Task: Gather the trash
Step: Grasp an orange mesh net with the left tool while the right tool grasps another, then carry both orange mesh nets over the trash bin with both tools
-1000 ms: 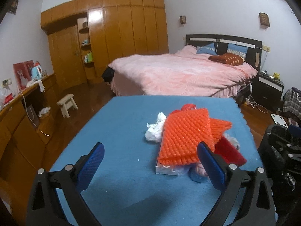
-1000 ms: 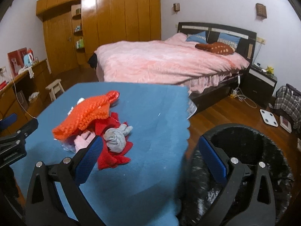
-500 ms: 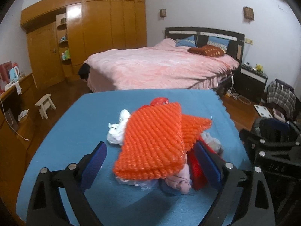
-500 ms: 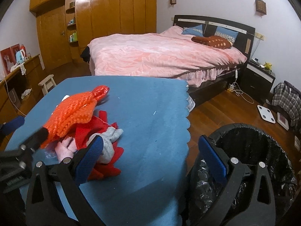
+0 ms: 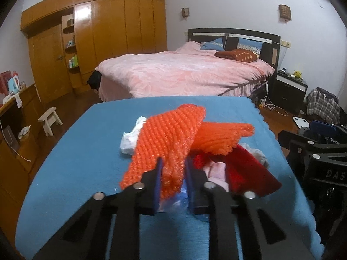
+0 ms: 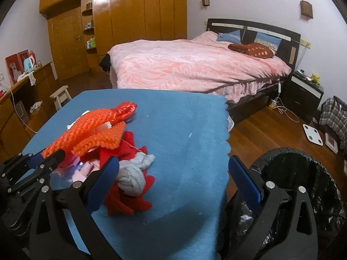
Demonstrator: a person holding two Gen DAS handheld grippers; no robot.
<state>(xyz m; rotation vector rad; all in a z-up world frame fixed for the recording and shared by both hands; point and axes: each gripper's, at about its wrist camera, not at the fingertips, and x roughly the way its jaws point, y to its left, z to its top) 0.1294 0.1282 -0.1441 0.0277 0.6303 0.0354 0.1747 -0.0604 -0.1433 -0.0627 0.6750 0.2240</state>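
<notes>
Orange netting (image 5: 167,143) over red cloth (image 5: 249,171), grey sock ball (image 6: 132,177); blue bench cover (image 6: 184,130); pink bedspread (image 6: 184,65); black bin liner (image 6: 303,184).

left tongs (image 5: 172,174) just closed, right tongs (image 6: 173,181) agape

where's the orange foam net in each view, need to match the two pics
Left wrist view: the orange foam net sits centre frame, its near end pinched between the left gripper pads, which have just closed on it.
Right wrist view: it lies at left of centre, on top of the pile, running toward the left gripper at the left edge.
Shared landmark: the pink bed beyond the blue table in both views.
</notes>
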